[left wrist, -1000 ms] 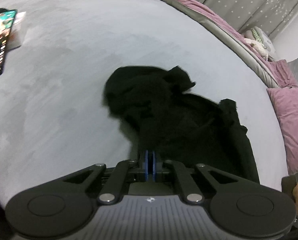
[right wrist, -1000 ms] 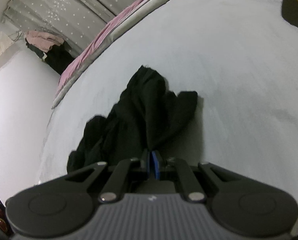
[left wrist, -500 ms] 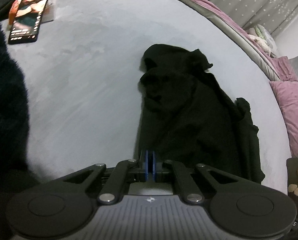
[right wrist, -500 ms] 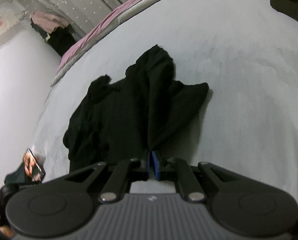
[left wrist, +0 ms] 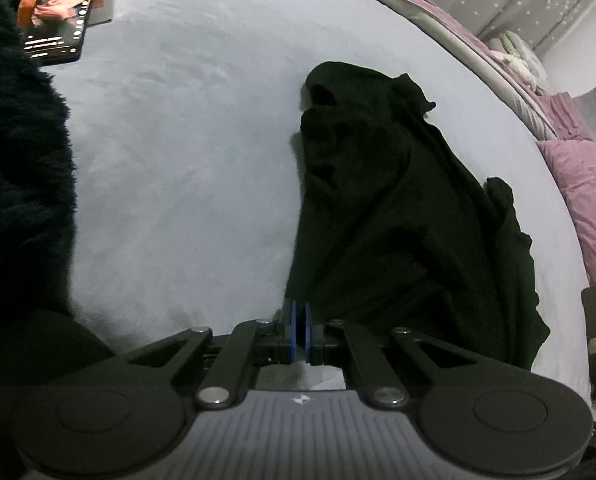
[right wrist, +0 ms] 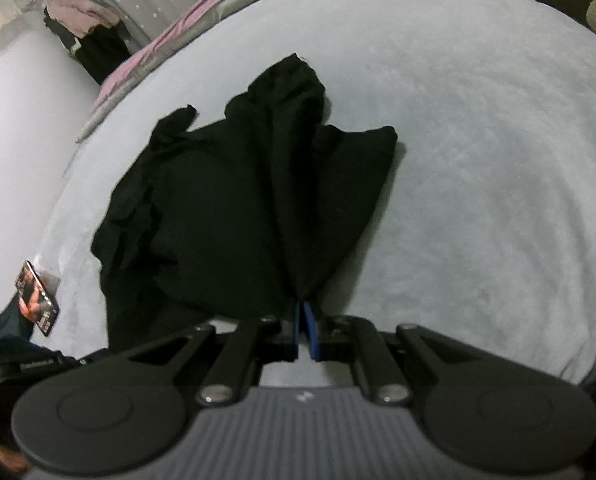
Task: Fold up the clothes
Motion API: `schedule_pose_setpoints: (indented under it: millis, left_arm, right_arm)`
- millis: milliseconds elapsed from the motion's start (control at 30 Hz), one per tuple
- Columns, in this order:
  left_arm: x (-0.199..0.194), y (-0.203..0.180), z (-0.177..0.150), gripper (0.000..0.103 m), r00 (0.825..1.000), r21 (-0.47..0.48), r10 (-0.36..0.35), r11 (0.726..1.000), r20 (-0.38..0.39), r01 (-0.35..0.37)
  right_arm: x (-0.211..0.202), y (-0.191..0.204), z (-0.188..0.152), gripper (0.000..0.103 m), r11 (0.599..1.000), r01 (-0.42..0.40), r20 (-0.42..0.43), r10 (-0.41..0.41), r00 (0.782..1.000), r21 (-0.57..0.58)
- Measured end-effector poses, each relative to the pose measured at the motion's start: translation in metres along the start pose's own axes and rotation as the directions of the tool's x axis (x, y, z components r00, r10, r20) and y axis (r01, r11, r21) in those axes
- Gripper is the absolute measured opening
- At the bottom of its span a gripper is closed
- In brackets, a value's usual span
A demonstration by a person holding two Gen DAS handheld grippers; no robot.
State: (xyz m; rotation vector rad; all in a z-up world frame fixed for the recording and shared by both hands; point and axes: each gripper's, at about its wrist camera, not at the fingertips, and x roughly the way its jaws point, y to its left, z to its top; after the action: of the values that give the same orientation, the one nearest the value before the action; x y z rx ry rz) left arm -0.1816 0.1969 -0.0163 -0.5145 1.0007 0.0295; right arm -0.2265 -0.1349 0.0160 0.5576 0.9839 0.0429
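A black garment lies rumpled on the light grey bed cover, stretched toward the near edge. My left gripper is shut on the garment's near left corner, the cloth pinched between its blue pads. In the right wrist view the same black garment fans out from my right gripper, which is shut on its near right corner. Folds run from each pinch toward the far end, where the cloth bunches up.
A lit phone lies on the cover at the far left, also seen as the phone beside a dark furry item. Pink pillows and a pink-grey blanket edge line the far side. Dark clothes hang by the curtain.
Both grippers have pulled the garment toward the near edge of the bed, stretching it out flatter and wider. The phone has come closer in the left wrist view.
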Motion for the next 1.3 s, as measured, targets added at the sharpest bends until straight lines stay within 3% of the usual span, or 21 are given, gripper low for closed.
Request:
schedule_pose_setpoints:
  millis: [100,200,267,300,333,500,800,933,1000,1067,1100,1300]
  left_arm:
    - [0.002,0.000,0.004,0.004,1.000,0.017,-0.019,1.000,-0.012,0.019]
    - [0.001,0.003,0.010,0.018,0.997,-0.015,-0.067,0.998,-0.029,0.067]
    - [0.000,0.003,0.016,0.035,0.995,-0.035,-0.098,0.995,-0.034,0.097]
    - [0.000,0.002,0.020,0.036,0.994,-0.035,-0.101,0.994,-0.032,0.100]
    - [0.001,-0.001,0.024,0.037,0.995,-0.028,-0.100,0.995,-0.028,0.099]
    - [0.008,-0.011,0.045,0.042,0.997,0.004,-0.083,0.997,0.010,0.083]
    - [0.050,-0.015,0.095,0.042,0.998,-0.046,-0.060,0.997,0.016,0.060]
    - [0.062,-0.011,0.100,0.041,0.997,-0.065,-0.048,0.997,0.057,0.052]
    - [0.067,-0.005,0.098,0.035,0.996,-0.078,-0.044,0.996,0.078,0.050]
    - [0.066,-0.001,0.093,0.015,0.995,-0.064,-0.010,0.998,0.102,0.017]
    - [0.066,0.001,0.091,0.012,0.994,-0.056,0.005,0.998,0.113,0.001]
    - [0.055,0.004,0.088,0.010,0.978,-0.001,0.098,0.995,0.183,-0.099]
  right_arm:
    - [0.005,0.001,0.005,0.006,1.000,0.016,-0.021,-0.017,1.000,-0.024]
    - [0.008,0.002,0.013,0.014,0.999,0.015,-0.048,-0.017,0.999,-0.043]
    - [0.007,0.003,0.019,0.029,0.998,0.017,-0.049,-0.020,0.999,-0.059]
    - [0.006,0.005,0.023,0.042,0.997,0.015,-0.047,-0.018,0.999,-0.069]
    - [0.005,0.006,0.026,0.046,0.997,0.012,-0.045,-0.016,0.999,-0.080]
    - [0.006,0.016,0.052,0.046,0.993,0.002,-0.035,-0.006,0.999,-0.114]
    - [0.039,0.063,0.109,0.052,0.972,-0.046,-0.039,0.038,0.999,-0.230]
    - [0.065,0.096,0.132,0.054,0.947,-0.064,-0.048,0.052,0.998,-0.313]
    - [0.077,0.114,0.141,0.055,0.930,-0.082,-0.056,0.066,0.996,-0.357]
    - [0.091,0.131,0.148,0.056,0.912,-0.100,-0.067,0.080,0.995,-0.398]
    - [0.098,0.140,0.151,0.056,0.902,-0.109,-0.073,0.086,0.994,-0.417]
    - [0.141,0.181,0.164,0.056,0.842,-0.132,-0.097,0.095,0.991,-0.523]
